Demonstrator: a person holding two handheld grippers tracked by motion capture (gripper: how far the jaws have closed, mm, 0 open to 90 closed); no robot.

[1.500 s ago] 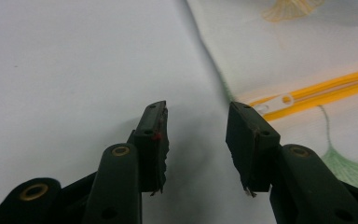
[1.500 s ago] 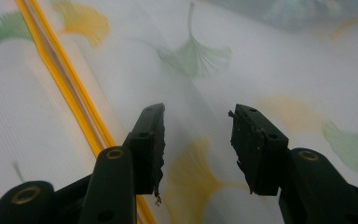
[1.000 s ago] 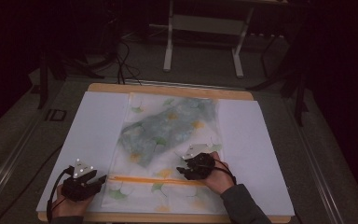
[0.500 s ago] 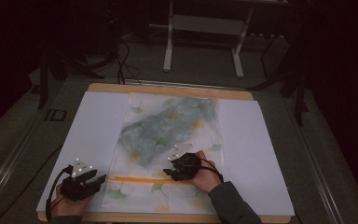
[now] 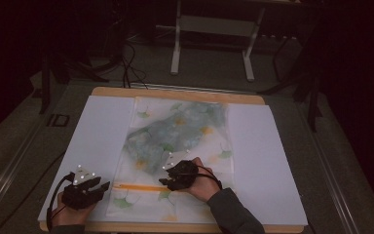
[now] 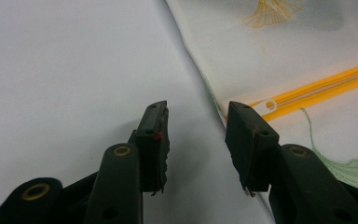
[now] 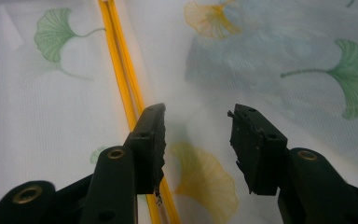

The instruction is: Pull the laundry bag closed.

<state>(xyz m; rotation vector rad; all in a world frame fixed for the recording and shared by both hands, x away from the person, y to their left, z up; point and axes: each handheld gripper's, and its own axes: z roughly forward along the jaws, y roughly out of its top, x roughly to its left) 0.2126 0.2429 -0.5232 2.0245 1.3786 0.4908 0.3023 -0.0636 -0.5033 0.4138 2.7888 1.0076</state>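
A sheer white mesh bag (image 5: 180, 156) printed with green and yellow ginkgo leaves lies flat on a white sheet (image 5: 268, 161) that covers a wooden table (image 5: 175, 92). Something blue-green shows through the mesh in the far half of the bag. An orange zipper (image 5: 139, 187) runs across the bag near the edge closest to the person. The left gripper (image 5: 100, 187) sits low over the white sheet just beside the bag's left edge, at the height of the zipper. In the left gripper view its jaws stand wide apart, having just been closing a little, with nothing between them but bare sheet and the bag's hem; the zipper's end, with a small white pull tab (image 6: 265, 104), lies just beyond the tip of the jaw on the right of that view. Contact with the fabric cannot be confirmed. The right gripper (image 5: 164, 181) is over the bag, near its middle, just above the zipper line as seen from the high view. In the right gripper view (image 7: 196, 114) its jaws are likewise wide apart and hold nothing; the zipper (image 7: 121, 70) passes under the jaw on the left of that view, and a yellow leaf (image 7: 200, 179) lies between the two jaws. Whether the tips rest on the mesh cannot be told.
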